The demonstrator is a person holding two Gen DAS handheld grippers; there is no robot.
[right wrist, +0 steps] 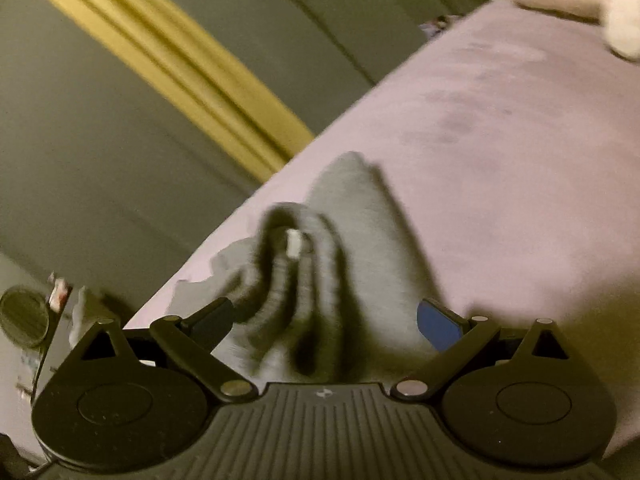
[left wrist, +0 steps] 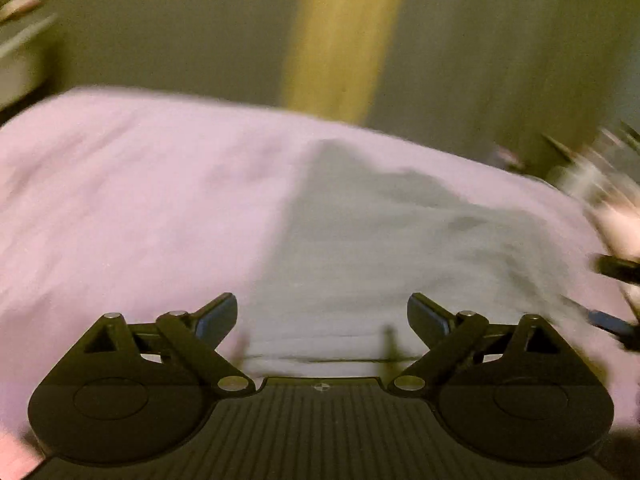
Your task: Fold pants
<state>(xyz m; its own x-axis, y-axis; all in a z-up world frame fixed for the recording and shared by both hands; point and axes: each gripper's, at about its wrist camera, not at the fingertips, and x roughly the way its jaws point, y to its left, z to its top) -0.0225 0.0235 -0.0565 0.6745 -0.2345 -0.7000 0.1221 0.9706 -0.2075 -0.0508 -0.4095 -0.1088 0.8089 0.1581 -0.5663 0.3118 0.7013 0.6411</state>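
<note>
Both my left gripper [left wrist: 322, 314] and right gripper [right wrist: 326, 320] gape empty, soft grey fabric pants [left wrist: 400, 248] stretching lengthwise ahead, right nearer.

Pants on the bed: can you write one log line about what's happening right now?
pants: grey, lying on pink sheet | left gripper: open, nothing held | right gripper: open, waistband bunched between jaws | picture: blurry

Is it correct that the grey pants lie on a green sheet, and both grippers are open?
Not quite: the sheet is pink, not green, as the left wrist view shows. The grey pants do lie on it, and the left gripper and right gripper are both open.
</note>
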